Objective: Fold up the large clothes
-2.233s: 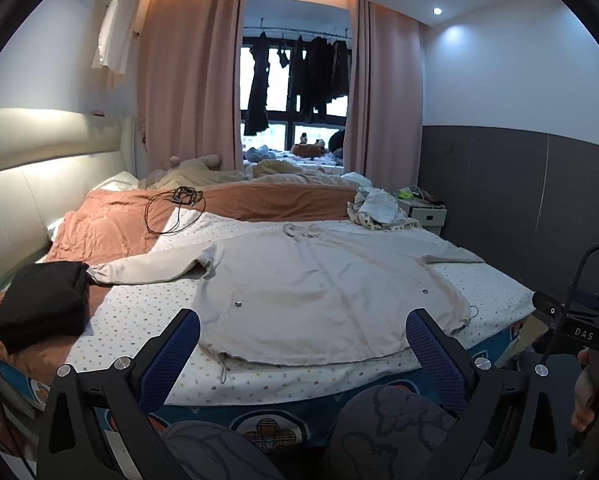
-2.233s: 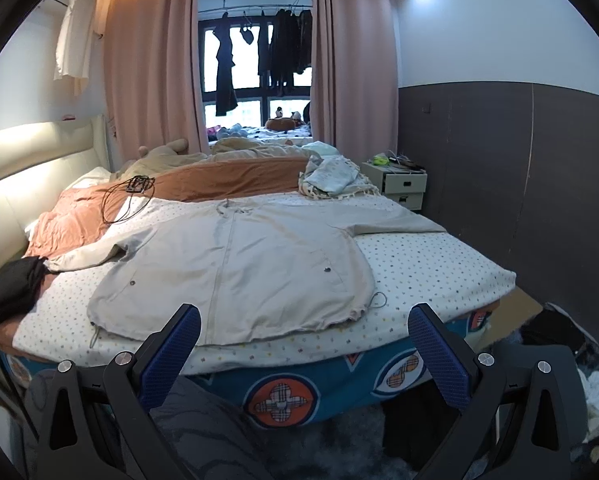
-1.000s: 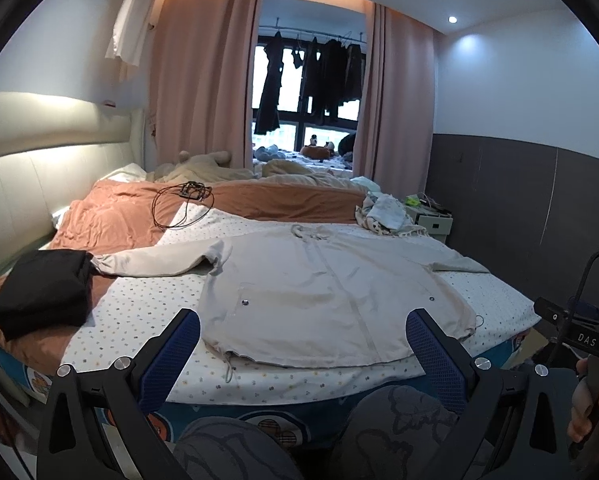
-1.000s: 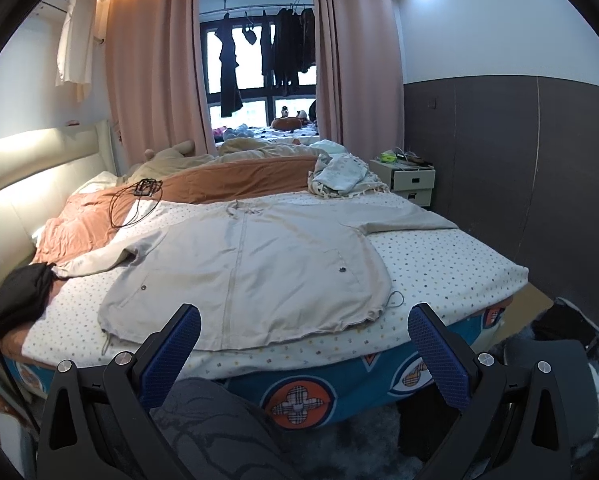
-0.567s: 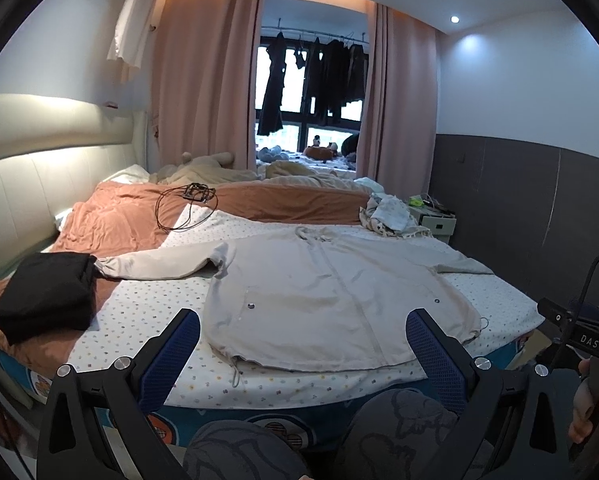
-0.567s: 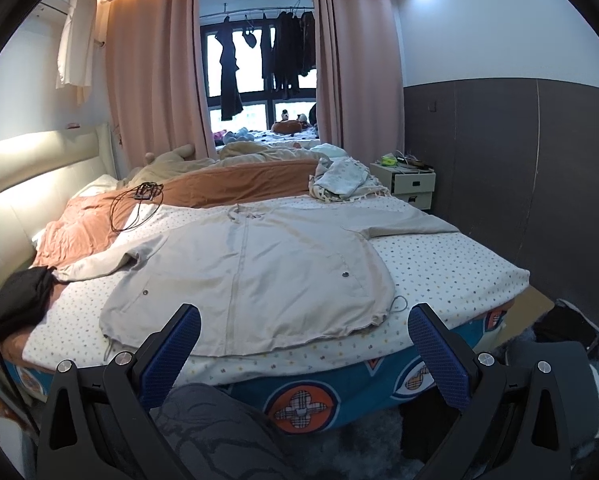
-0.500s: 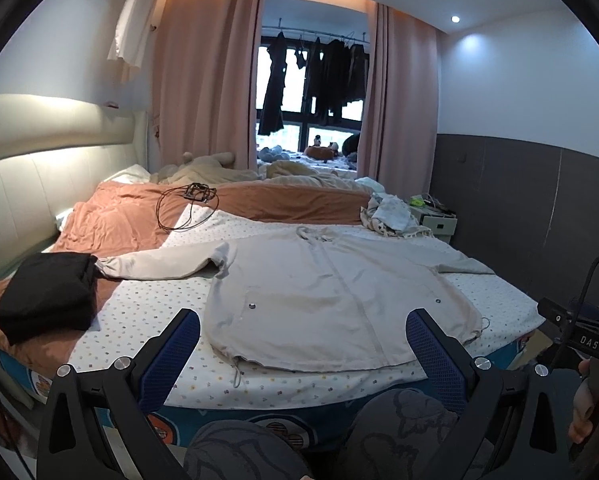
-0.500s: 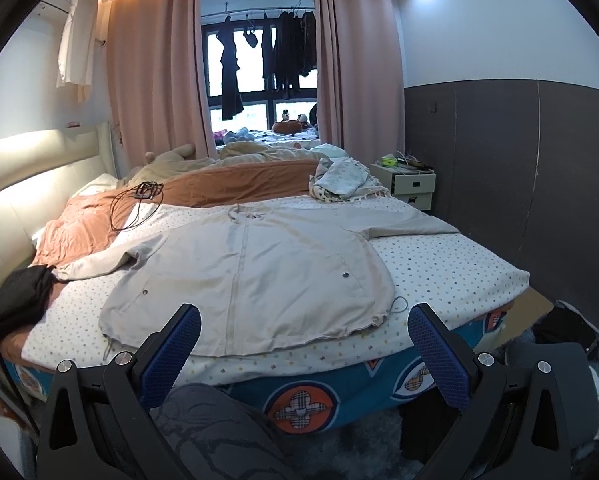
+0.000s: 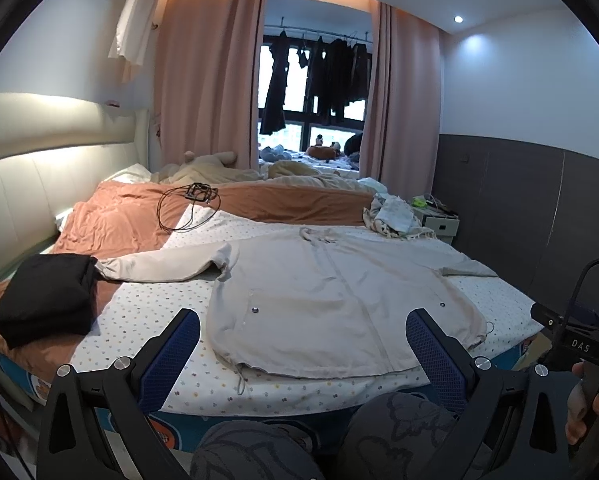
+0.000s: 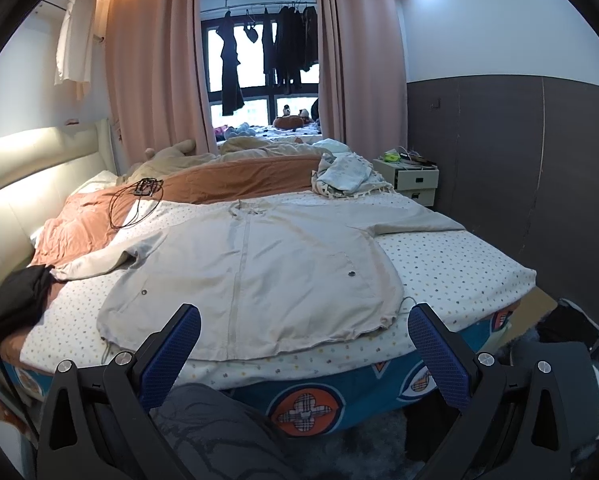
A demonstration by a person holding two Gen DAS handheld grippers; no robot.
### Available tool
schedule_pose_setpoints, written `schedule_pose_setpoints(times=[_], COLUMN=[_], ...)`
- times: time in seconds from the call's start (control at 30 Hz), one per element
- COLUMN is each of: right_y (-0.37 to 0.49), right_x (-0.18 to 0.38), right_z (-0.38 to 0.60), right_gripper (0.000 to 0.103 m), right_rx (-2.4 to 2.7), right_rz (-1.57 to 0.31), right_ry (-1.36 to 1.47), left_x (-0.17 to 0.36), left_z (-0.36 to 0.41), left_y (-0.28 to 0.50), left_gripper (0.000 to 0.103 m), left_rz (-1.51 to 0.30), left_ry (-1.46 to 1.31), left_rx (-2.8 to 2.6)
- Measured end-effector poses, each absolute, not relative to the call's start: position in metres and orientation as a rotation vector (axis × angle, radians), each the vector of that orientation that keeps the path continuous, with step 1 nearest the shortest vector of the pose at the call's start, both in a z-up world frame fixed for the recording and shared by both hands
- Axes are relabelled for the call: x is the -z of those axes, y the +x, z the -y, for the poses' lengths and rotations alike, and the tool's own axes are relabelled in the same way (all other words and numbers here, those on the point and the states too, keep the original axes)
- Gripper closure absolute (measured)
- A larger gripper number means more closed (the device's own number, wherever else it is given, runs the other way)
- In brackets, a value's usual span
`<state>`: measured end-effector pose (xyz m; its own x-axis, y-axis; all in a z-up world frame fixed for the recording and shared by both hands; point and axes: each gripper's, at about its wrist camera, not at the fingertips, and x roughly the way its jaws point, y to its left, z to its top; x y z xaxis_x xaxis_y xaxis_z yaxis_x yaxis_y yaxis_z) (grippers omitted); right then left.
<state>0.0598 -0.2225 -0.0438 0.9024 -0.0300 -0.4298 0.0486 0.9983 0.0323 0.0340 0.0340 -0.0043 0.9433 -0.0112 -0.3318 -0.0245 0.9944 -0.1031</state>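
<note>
Two grippers sit at the near edge, both spread wide with nothing between the blue pads: the left gripper (image 9: 302, 338) and the right gripper (image 10: 304, 330), each short of the bed (image 10: 451, 264). Their bases are cut off by the frame, and grey-clad knees (image 9: 395, 424) hide the near bed skirt in part. At the far right of the left view the person's right hand (image 9: 587, 408) grips a black handle lettered "DAS" — the rest of that rig is out of frame.

Spread flat, front up, on the dotted sheet lies the beige jacket (image 10: 259, 264), hem toward the near edge, collar far, sleeves out to either side; the right cuff is hard to make out. A folded black garment (image 9: 45, 300) rests to the left, touching the left cuff. Farther off: a black cable (image 9: 187, 208) on the orange duvet (image 9: 115, 220), a crumpled pale cloth (image 10: 345, 178) at right, then a nightstand (image 10: 413, 180) — items on top too small to identify. Dark clothes (image 10: 283, 44) hang at the window.
</note>
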Motion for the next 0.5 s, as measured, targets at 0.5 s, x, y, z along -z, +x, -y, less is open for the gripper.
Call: schedule_pose_setpoints(times=[0.5], right_y=[0.119], right_x=[0.042], right_z=[0.2], right_gripper=[0.0], right_rx=[-0.064], right_rz=[-0.461], right_ry=[0.062], left_x=[-0.012], left_z=[-0.066], left_y=[0.062], left_gripper=[0.0], left_rz=[-0.32], left_ry=[-0.088], left_rx=[-0.116])
